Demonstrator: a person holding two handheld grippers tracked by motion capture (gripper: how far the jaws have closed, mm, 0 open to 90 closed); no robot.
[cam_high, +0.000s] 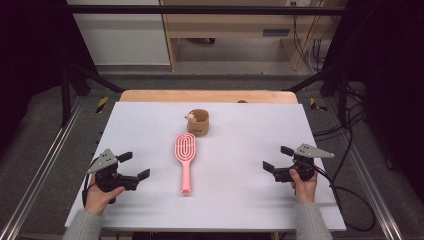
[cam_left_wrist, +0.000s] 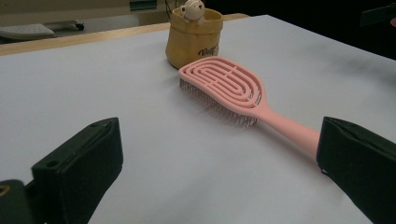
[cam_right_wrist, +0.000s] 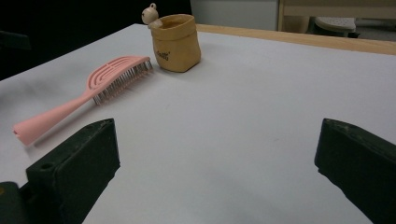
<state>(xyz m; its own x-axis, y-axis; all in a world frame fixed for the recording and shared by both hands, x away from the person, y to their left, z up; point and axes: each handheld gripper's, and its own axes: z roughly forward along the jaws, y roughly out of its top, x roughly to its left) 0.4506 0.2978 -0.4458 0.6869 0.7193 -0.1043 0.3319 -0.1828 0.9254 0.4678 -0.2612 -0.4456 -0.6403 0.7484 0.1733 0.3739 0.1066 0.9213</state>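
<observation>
1. Left gripper (cam_high: 134, 165) is held low over the white table (cam_high: 240, 200) at its left edge; jaws are spread wide apart – nothing is gripped or touched.
2. Right gripper (cam_high: 277, 159) is held at the table's right side; jaws are likewise spread wide, nothing between them.
3. Pink hairbrush (cam_high: 184, 159) is laid mid-table between the two grippers, well apart from both; bristles down, handle toward the person.
4. Tan pouch-shaped cup (cam_high: 199, 122) is stood just beyond the brush head – a small figure (cam_high: 190, 118) is perched on its rim.
5. Dark lettering is printed on the cup's front; it cannot be read.
</observation>
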